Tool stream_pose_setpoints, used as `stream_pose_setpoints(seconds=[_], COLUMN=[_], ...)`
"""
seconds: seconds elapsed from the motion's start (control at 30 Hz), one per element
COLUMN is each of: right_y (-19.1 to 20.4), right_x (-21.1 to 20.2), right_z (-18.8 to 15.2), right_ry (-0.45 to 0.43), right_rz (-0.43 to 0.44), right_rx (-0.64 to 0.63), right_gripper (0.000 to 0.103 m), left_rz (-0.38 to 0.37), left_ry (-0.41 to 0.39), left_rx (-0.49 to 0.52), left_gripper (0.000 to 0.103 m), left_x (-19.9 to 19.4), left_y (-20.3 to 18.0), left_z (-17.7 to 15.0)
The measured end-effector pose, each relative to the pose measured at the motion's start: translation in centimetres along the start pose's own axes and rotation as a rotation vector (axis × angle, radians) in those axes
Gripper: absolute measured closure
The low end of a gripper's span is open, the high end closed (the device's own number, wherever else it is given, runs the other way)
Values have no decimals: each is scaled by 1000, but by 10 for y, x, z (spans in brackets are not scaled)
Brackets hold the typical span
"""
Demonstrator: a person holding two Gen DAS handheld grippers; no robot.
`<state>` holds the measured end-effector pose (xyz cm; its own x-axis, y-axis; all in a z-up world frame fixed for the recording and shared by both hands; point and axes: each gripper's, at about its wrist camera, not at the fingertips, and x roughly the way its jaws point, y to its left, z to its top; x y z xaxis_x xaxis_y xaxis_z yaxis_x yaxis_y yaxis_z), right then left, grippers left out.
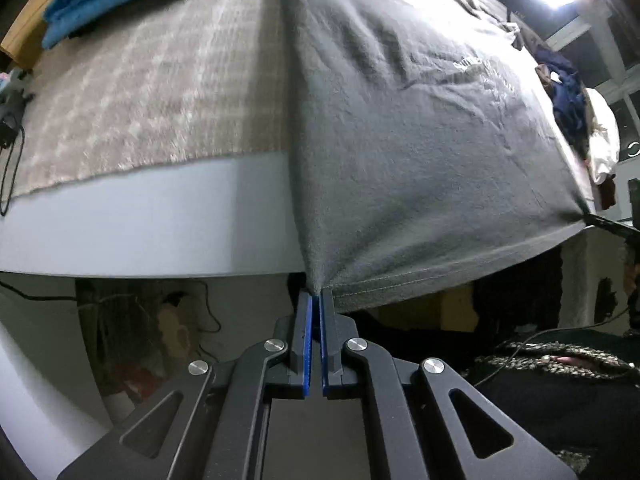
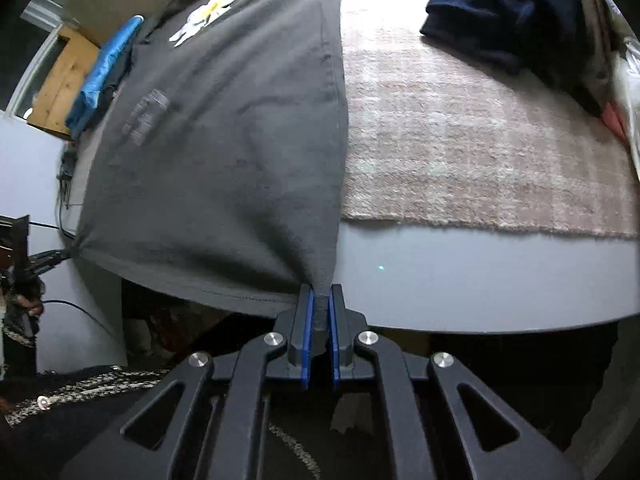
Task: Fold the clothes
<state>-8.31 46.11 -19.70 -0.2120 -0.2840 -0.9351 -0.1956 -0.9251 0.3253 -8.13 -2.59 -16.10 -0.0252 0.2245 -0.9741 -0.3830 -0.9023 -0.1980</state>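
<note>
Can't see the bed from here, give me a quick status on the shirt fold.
Left gripper and right gripper each shut on a hem corner of the grey T-shirt. Shirt spread on plaid blanket, hem pulled past the edge. Nothing in the way.

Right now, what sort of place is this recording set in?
Probably a bedroom: a bed covered by a checked blanket, a grey T-shirt spread over it, and heaps of other clothes at the far side.

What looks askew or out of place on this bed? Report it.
Nothing is damaged or spilled. The grey T-shirt lies flat, its hem pulled off the bed edge, one corner pinched in the left gripper and the other in the right gripper. Only the dark blue garment lies crumpled on the plaid blanket.
</note>
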Motion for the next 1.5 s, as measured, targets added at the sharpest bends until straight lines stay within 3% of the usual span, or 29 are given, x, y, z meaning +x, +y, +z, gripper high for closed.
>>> stream_pose_setpoints(seconds=[0.07,0.2,0.27,0.4,0.47,0.53,0.63,0.7,0.77,0.93,1.07,1.17,1.3,1.5], right_y=[0,-2,-3,-5,3,30,56,72,67,8,-26,-40,-55,-75], right_x=[-11,-6,-11,-55,-78,-89,-95,-75,-50,-6,18,31,50,72], right_z=[5,11,14,40,69,113,189,243,289,363,395,416,441,458], right_ry=[-19,52,72,-26,-103,-185,-296,-354,-364,-308,-305,-300,-292,-272], right_rz=[-4,-113,-149,-153,-165,-191,-212,-298,-403,-398,-420,-442,-430,-450], right_rx=[-12,-43,-58,-61,-99,-152,-274,-312,-300,-120,-80,-153,-235,-323], right_gripper=[96,84,84,84,82,71,60,56,54,53,53,53,53,50], left_rz=[13,55,73,143,169,192,215,201,153,111,79,75,40,56], left_ry=[9,34,33,-4,-45,-85,-160,-202,-232,-252,-231,-257,-247,-228], left_rx=[9,7,11,59,115,173,289,327,358,474,553,595,568,543], left_gripper=[96,94,91,91,91,90,85,84,84,84,84,83,80,76], left_x=[-1,-4,-10,-51,-70,-84,-90,-88,-84,-32,0,26,57,93], left_y=[2,13,19,23,18,9,-7,-19,-36,-98,-163,-202,-227,-250], left_z=[3,3,4,21,53,90,174,230,284,379,439,482,532,574])
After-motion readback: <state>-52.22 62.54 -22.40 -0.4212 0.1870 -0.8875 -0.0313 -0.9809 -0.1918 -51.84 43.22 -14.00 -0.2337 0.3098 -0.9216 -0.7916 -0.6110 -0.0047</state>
